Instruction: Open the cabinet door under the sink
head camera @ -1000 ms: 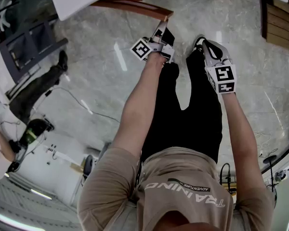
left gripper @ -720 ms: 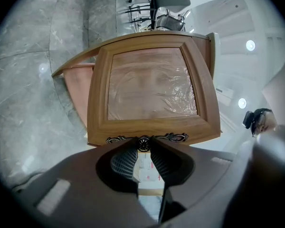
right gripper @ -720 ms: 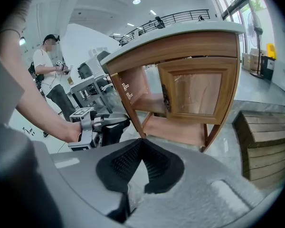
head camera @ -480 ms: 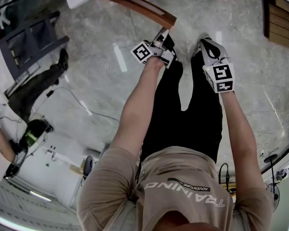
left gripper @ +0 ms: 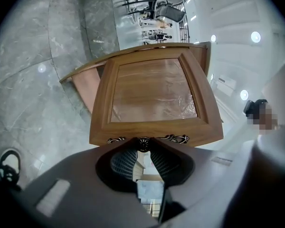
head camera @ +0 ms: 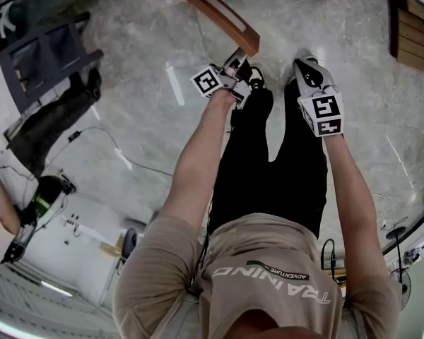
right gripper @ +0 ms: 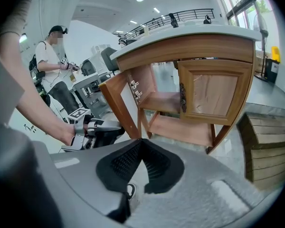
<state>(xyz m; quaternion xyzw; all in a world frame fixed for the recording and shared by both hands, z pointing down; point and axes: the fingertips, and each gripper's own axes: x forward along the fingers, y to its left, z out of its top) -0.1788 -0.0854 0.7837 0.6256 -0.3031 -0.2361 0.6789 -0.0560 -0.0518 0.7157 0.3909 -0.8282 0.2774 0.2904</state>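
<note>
Widest of all, grey marble floor (head camera: 148,111) beneath the wooden sink cabinet (right gripper: 190,49), capped by a white countertop (right gripper: 194,31). Inside the cabinet, a bare lower shelf (right gripper: 180,127) in plain sight. On the cabinet's left half, the cabinet door (left gripper: 152,94) standing well open, angled out from the frame: warm brown wood, a raised border around a glossy recessed panel with a film-like sheen. On the cabinet's right half, the second door (right gripper: 213,94) flat against the frame, with the same framed panel. In front of the cabinet, left gripper (left gripper: 142,147) clamped by its fingertips on the round dark knob (left gripper: 143,142) at the open door's free edge, scrolled metal backplate (left gripper: 176,138) to either side. Right gripper (right gripper: 141,141) back from the cabinet, touching none of it, jaws closed together on nothing.
</note>
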